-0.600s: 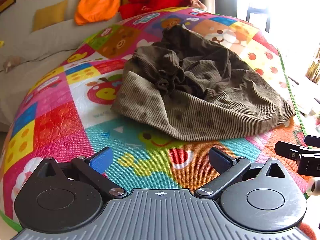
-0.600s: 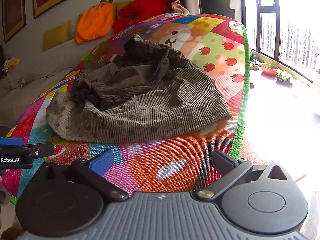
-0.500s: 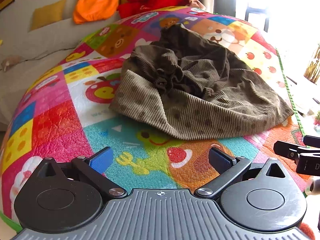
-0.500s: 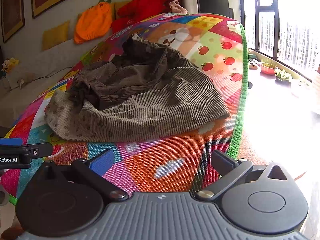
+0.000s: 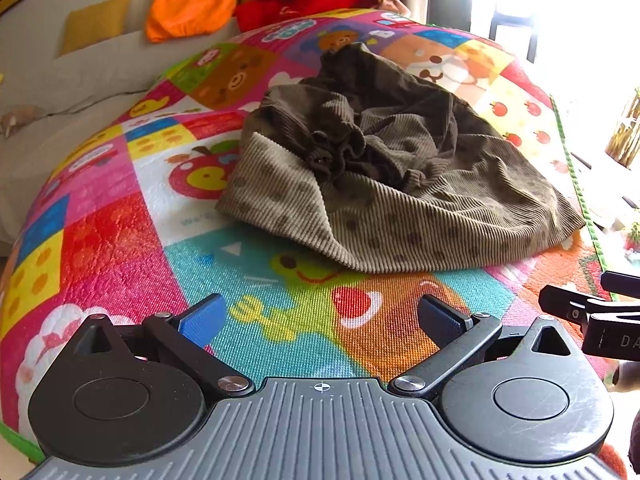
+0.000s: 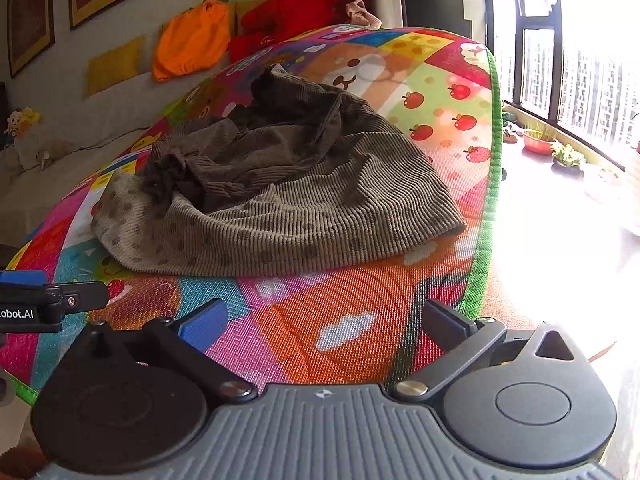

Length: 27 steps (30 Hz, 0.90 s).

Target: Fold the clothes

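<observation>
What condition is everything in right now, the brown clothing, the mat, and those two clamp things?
Brown garment: crumpled in a heap, unfolded, lying on the mat.
Mat: spread flat, garment on top.
Left gripper: open, empty, short of the garment.
Right gripper: open, empty, short of the garment.

Crumpled corduroy garment [image 5: 384, 184], colourful play mat [image 5: 120, 240], left hand-held gripper [image 5: 320, 316] spread wide
</observation>
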Tool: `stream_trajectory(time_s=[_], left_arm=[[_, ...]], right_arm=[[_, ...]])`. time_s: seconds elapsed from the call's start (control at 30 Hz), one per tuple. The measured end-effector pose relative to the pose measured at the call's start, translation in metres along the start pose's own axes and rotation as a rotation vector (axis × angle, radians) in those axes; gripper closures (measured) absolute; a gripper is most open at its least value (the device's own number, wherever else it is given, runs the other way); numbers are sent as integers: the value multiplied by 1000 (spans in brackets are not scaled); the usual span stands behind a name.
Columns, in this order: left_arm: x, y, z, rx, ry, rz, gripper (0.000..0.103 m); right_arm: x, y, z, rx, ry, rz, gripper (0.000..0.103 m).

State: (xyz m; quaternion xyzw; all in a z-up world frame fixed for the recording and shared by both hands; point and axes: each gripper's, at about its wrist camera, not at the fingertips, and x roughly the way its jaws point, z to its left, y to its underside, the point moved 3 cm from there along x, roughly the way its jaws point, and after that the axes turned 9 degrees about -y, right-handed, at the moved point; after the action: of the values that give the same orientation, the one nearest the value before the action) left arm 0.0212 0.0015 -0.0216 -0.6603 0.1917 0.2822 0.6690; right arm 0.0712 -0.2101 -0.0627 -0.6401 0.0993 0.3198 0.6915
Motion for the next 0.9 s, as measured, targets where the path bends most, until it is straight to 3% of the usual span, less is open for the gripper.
stream_trajectory(time_s=[0.9], left_arm=[[6,3,4,-18,-8,37,0]], right_arm=[[5,3,2,18,-2,35,0]])
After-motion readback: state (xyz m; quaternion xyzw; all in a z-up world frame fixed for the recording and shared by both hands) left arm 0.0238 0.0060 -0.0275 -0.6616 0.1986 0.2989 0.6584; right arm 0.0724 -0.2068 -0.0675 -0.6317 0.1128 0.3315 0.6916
